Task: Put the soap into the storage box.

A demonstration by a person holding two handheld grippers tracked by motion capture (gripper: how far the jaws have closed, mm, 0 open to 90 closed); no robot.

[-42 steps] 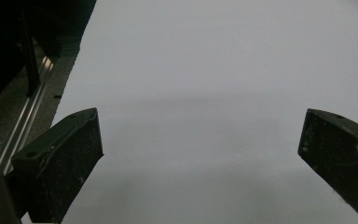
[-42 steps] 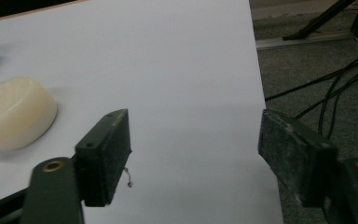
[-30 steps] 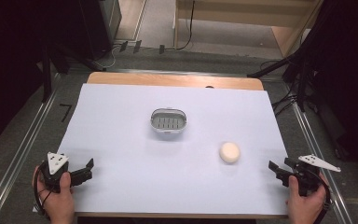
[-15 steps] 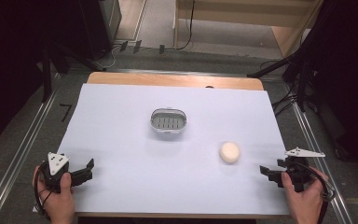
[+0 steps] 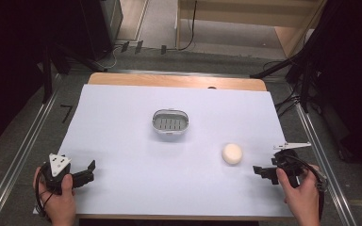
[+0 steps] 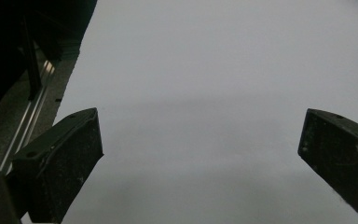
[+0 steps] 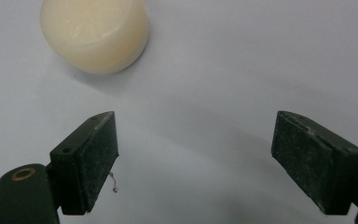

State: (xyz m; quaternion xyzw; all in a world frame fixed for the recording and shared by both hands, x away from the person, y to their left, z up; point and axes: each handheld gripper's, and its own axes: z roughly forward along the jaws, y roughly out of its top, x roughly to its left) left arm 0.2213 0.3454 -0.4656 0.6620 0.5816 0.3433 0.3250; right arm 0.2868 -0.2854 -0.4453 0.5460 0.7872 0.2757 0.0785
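The right gripper [image 5: 263,170], jaws just opened wide with nothing between them, points at the soap [image 5: 232,153] lying at its ten o'clock, lined up to grab it. The left gripper [image 5: 88,172] waits open over bare sheet.

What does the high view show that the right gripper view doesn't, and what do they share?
High view alone: the grey soap dish at the middle of the sheet, the left gripper near the front left corner, and the person's hands.
Right gripper view alone: the pad surfaces of the right gripper, jaws apart with nothing between them.
Both: the cream soap bar, lying just ahead of the right gripper, untouched, on the white sheet.
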